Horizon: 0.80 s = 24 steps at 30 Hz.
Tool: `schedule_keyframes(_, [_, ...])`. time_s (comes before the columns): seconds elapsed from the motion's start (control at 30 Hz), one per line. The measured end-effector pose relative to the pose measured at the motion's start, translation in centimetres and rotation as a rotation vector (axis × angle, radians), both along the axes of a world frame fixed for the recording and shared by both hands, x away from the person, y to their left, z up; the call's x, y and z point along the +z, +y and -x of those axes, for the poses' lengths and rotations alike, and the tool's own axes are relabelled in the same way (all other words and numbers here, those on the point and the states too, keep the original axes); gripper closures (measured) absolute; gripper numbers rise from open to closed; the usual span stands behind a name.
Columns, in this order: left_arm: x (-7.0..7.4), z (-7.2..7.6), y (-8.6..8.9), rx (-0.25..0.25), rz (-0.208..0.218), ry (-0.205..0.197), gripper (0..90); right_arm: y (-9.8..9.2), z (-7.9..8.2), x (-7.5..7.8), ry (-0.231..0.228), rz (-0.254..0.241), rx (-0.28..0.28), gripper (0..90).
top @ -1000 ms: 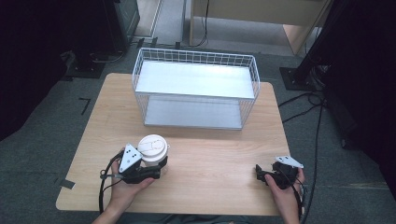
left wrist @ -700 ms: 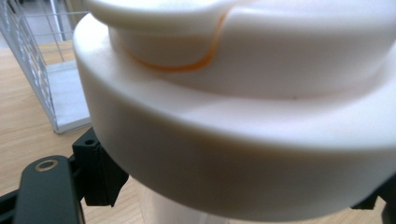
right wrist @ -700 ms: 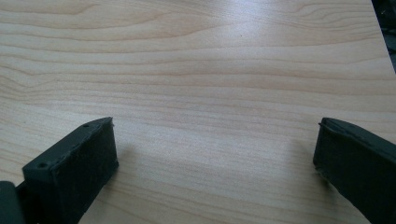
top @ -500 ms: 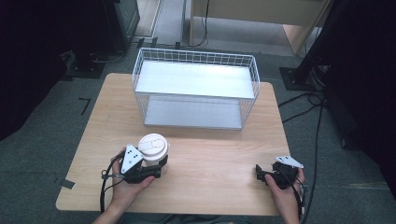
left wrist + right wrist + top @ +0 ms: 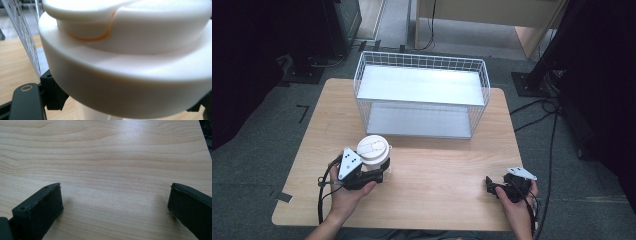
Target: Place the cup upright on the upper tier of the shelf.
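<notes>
A white paper cup with a white plastic lid (image 5: pixel 373 149) stands upright at the near left of the wooden table (image 5: pixel 442 200). My left gripper (image 5: pixel 379 172) is shut on the cup just below the lid, one black jaw on each side. In the left gripper view the lid (image 5: pixel 125 62) looms very close above the left gripper (image 5: pixel 125 110). My right gripper (image 5: pixel 488 185) rests at the near right of the table, held in a hand. In the right gripper view the right gripper (image 5: pixel 115 207) is open, with only bare wood between its jaws.
A white wire basket (image 5: pixel 422 60) with a pale flat floor stands at the far middle of the table, just beyond the cup. Its wire wall (image 5: pixel 22 37) shows left of the lid. Cables (image 5: pixel 552 130) trail over the floor at the right.
The left gripper and the cup have shifted slightly up the picture, toward the basket. The right gripper has stayed in place.
</notes>
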State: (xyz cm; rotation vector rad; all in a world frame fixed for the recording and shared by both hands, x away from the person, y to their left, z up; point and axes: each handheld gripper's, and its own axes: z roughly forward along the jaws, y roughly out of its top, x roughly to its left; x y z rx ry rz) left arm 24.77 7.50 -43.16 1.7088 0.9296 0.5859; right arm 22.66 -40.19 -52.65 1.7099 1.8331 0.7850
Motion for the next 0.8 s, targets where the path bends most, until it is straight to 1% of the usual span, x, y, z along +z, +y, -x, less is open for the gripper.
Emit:
schedule_keyframes(0.27, [2.2, -1.1, -0.7, 0.001, 0.004, -0.039, 16.1, 0.0, 0.0, 0.0, 0.001, -0.001, 0.0, 0.0])
schedule_keyframes(0.33, [3.0, -1.7, -0.9, 0.004, 0.016, -0.053, 16.1, 0.0, 0.0, 0.0, -0.001, 0.0, 0.001, 0.0])
schedule_keyframes(0.37, [3.0, -1.7, -0.9, 0.004, 0.016, -0.053, 16.1, 0.0, 0.0, 0.0, -0.001, 0.0, 0.001, 0.0])
schedule_keyframes(0.6, [4.6, -3.2, -1.0, 0.028, 0.039, -0.06, 16.1, 0.0, 0.0, 0.0, 0.0, 0.002, 0.002, 0.0])
schedule_keyframes(0.8, [5.8, -4.2, -1.1, 0.042, 0.049, -0.086, 16.1, 0.0, 0.0, 0.0, -0.001, 0.001, 0.001, 0.0])
